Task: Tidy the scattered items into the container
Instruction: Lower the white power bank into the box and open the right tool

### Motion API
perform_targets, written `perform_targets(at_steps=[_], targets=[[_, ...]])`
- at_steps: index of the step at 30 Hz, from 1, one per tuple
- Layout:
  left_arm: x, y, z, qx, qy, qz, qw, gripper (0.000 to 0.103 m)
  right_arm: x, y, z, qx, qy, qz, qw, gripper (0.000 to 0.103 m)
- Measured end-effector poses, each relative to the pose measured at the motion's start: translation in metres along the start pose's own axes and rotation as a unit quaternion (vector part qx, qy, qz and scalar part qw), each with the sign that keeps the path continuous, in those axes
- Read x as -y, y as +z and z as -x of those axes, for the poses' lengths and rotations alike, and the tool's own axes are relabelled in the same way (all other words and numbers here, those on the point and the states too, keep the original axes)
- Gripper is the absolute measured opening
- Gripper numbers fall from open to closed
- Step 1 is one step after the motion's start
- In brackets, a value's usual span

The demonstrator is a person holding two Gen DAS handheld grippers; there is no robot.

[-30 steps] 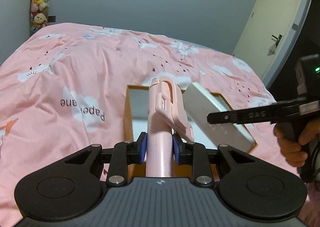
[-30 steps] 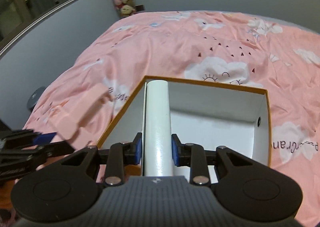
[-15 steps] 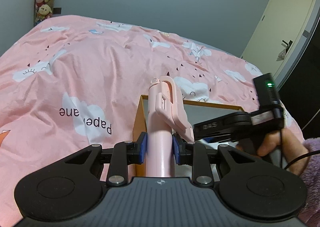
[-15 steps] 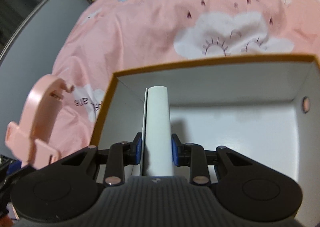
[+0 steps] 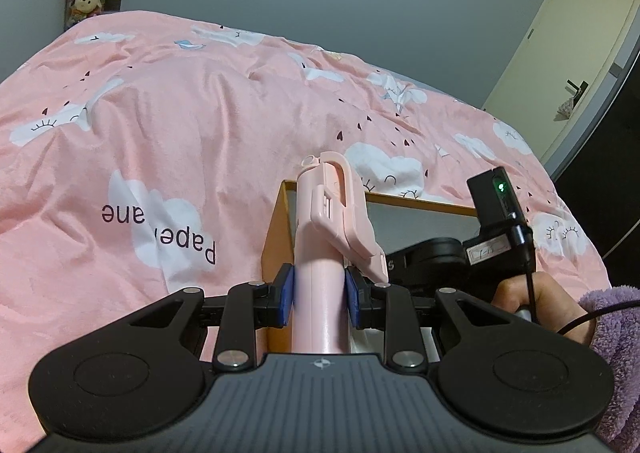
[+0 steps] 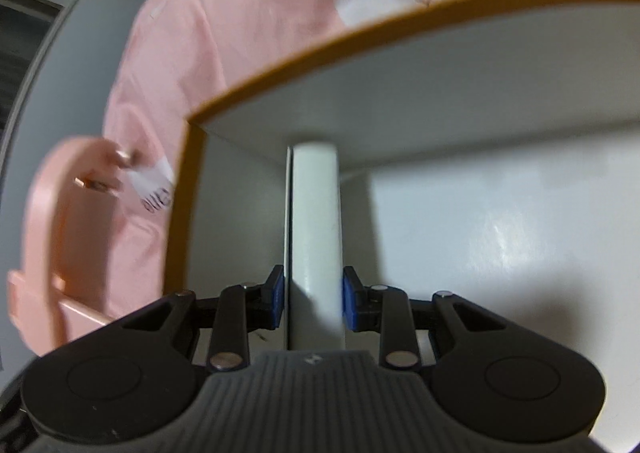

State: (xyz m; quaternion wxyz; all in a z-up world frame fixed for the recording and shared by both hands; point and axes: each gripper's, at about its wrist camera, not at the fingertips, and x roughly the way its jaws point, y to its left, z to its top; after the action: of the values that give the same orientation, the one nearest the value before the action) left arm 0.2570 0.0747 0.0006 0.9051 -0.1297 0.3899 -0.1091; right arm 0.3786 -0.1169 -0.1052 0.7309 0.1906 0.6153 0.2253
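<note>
Right now your left gripper (image 5: pixel 319 295) is clamped on the pink folding stick (image 5: pixel 320 249), holding it just over the near-left corner of the orange-rimmed box (image 5: pixel 276 229) on the pink bedspread (image 5: pixel 160 141). Your right gripper (image 6: pixel 314 301) grips a white slab (image 6: pixel 316 221), its tip down inside the box's white interior.

An open box (image 6: pixel 400 53), orange outside and white inside, sits on the bed; a flat white slab (image 6: pixel 316 221) hangs inside it. A pink selfie stick (image 5: pixel 332 229) is upright beside its wall.

Pink holder (image 5: pixel 320 253) between jaws
</note>
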Motion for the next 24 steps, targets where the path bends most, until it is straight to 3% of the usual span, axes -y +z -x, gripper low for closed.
perform_targets(at_steps=[4, 9, 18, 24], targets=[[0.002, 0.001, -0.005, -0.001, 0.001, -0.001, 1.0, 0.031, 0.007, 0.003, 0.002, -0.009, -0.006, -0.008, 1.0, 0.036], [0.008, 0.001, -0.011, -0.005, -0.004, -0.002, 1.0, 0.031, 0.007, 0.001, 0.009, -0.007, -0.051, 0.017, 0.999, 0.043], [0.017, 0.003, -0.027, -0.017, -0.003, -0.001, 0.9999, 0.031, 0.004, -0.003, 0.012, -0.019, -0.068, 0.055, 0.996, 0.033], [0.015, 0.004, -0.04, -0.025, 0.005, 0.012, 0.9996, 0.031, 0.012, -0.006, 0.009, -0.019, -0.04, 0.049, 0.998, 0.022]])
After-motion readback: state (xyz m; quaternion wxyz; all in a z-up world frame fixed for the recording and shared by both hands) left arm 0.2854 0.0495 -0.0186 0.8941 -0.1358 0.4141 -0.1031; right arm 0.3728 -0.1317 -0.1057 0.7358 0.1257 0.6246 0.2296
